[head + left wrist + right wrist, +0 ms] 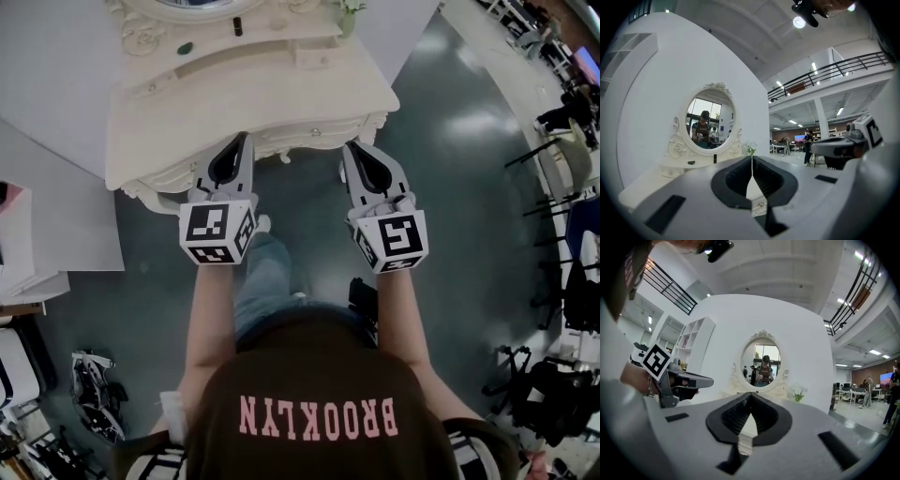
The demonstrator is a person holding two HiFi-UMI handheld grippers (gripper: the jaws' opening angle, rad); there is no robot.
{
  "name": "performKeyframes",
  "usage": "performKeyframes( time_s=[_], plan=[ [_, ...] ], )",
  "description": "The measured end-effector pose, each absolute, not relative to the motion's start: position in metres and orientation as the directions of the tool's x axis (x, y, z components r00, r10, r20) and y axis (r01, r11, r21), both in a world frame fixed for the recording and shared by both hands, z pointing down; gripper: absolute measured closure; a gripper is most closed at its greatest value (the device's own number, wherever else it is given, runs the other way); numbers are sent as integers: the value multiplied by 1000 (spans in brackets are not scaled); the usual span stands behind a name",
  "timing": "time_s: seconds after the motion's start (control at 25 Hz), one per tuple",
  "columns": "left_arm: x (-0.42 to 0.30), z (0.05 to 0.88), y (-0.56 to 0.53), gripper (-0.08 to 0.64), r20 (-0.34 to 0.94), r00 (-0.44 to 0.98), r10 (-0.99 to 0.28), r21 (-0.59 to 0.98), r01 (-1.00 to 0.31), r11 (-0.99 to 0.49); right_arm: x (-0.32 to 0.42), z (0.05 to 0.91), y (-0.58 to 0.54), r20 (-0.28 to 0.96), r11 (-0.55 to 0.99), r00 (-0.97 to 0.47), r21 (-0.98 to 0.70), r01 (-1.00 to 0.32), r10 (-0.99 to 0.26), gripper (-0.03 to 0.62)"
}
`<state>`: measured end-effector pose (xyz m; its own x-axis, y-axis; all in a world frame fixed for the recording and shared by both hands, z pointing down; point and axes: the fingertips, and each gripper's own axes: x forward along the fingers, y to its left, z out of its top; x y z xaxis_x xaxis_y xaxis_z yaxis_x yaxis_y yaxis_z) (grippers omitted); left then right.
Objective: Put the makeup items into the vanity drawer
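A cream vanity (169, 122) stands in front of me, and its front drawer (298, 141) looks closed. On its top, below the oval mirror (710, 123), stand a small dark tube (237, 26) and a flat green item (185, 48). The left gripper view shows the same tube (715, 159) and green item (691, 162). My left gripper (247, 139) hovers at the vanity's front edge, shut with nothing in it. My right gripper (348, 148) is level with it to the right, shut and empty. Each gripper's own view shows its jaws closed tip to tip.
A small potted flower (347, 14) sits at the vanity's back right corner. A white wall panel (56, 56) stands behind the vanity. White shelving (23, 253) is at the left. Chairs and stands (562, 159) crowd the grey floor at the right.
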<state>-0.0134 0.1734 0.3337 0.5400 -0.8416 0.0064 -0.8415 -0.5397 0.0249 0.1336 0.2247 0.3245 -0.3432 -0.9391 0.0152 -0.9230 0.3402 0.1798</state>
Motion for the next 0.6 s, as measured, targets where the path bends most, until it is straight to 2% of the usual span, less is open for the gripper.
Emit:
performKeyframes(
  time_s=[0.6],
  plan=[
    [-53, 334, -45, 552, 37, 574, -818, 31, -819, -573, 89, 327, -5, 66, 318, -312, 126, -940, -948, 594]
  ],
)
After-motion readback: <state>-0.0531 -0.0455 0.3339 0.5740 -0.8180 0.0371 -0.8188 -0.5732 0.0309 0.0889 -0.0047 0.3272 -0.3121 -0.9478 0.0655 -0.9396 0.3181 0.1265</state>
